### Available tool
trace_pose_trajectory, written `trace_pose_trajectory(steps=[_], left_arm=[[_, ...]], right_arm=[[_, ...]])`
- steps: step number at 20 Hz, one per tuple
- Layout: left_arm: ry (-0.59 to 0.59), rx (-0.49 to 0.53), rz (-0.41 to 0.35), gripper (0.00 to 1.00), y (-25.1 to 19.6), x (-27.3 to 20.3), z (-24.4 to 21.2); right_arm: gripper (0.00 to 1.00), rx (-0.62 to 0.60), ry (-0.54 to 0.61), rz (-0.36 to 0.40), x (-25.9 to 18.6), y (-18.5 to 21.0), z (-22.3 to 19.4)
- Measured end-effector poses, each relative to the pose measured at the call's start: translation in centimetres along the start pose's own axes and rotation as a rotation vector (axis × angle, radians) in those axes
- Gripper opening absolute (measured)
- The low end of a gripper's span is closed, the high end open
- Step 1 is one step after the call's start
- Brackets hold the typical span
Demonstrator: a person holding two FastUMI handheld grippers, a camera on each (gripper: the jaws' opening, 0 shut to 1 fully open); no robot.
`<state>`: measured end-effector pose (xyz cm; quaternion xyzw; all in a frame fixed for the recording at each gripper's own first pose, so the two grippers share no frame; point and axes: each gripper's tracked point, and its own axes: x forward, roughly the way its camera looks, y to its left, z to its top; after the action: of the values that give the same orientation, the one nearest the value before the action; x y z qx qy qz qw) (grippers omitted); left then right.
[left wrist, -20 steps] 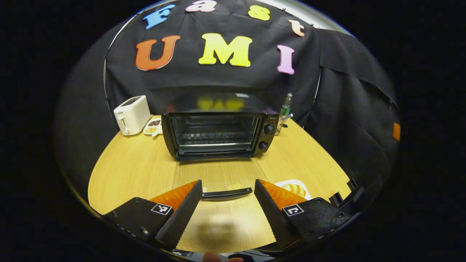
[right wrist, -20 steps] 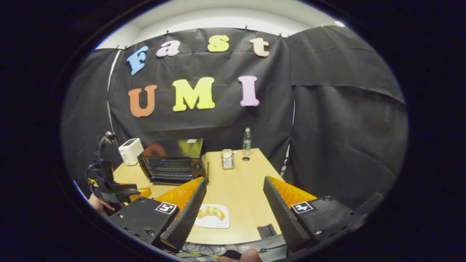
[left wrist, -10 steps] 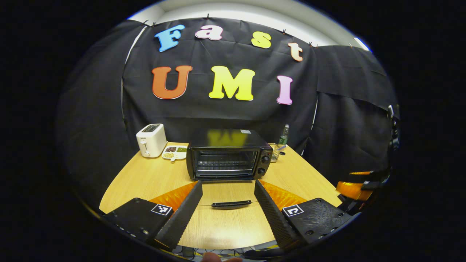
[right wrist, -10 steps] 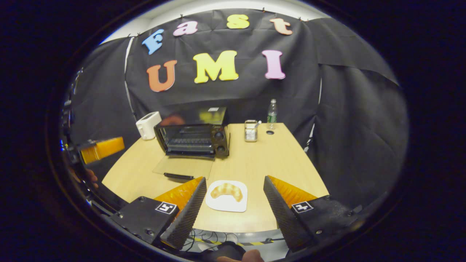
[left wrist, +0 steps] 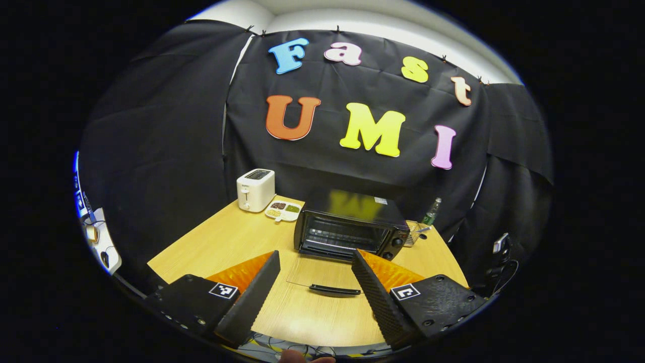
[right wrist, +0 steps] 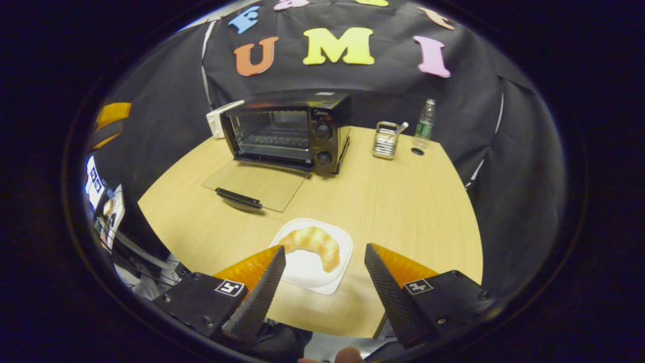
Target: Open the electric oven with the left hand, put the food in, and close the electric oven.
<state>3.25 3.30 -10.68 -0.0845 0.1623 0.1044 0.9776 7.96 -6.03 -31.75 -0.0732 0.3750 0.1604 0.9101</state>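
Note:
The black electric oven (left wrist: 352,229) (right wrist: 289,131) stands on the wooden table with its glass door (right wrist: 256,184) folded down flat and its black handle (left wrist: 334,290) toward me. A croissant (right wrist: 313,243) lies on a white plate (right wrist: 307,267) near the table's front edge. My right gripper (right wrist: 322,282) hovers open just above and in front of the plate, the croissant a little beyond its fingertips. My left gripper (left wrist: 315,287) is open, held back from the oven door, with nothing between its fingers.
A white toaster (left wrist: 255,189) and a divided snack dish (left wrist: 283,210) sit at the table's back left. A wire utensil holder (right wrist: 386,140) and a green-labelled bottle (right wrist: 425,120) stand right of the oven. The other gripper (right wrist: 108,121) shows at the far left.
My left gripper has pulled back and away from the open oven door. My right gripper has come down and forward toward the plate with the croissant.

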Motion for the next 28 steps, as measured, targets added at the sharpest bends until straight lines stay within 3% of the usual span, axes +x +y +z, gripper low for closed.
trace_pose_trajectory(steps=[5, 11, 17, 21, 25, 28], left_arm=[[0.033, 0.015, 0.091, 0.94, 0.3, -0.1, -0.3], [0.058, 0.010, 0.155, 0.95, 1.4, 0.0, -0.6], [0.068, -0.009, 0.194, 0.95, 2.4, 0.2, -0.4], [0.067, -0.002, 0.168, 0.95, 1.9, 0.8, 0.0], [0.068, 0.017, 0.093, 0.94, 1.0, 1.7, 0.3], [0.067, 0.041, 0.011, 0.95, 0.5, 2.2, 0.6]], right_arm=[[0.84, -0.084, 0.095, 0.089, 5.5, -0.4, -2.1], [0.79, -0.154, 0.166, 0.128, 8.8, -0.7, -3.7], [0.60, -0.132, 0.180, 0.141, 9.9, -0.4, -3.9], [0.36, -0.065, 0.189, 0.145, 9.4, 0.0, -4.1], [0.24, 0.123, 0.179, 0.126, 7.2, 0.6, -4.4], [0.22, 0.236, 0.139, 0.071, 4.8, 1.2, -4.2]])
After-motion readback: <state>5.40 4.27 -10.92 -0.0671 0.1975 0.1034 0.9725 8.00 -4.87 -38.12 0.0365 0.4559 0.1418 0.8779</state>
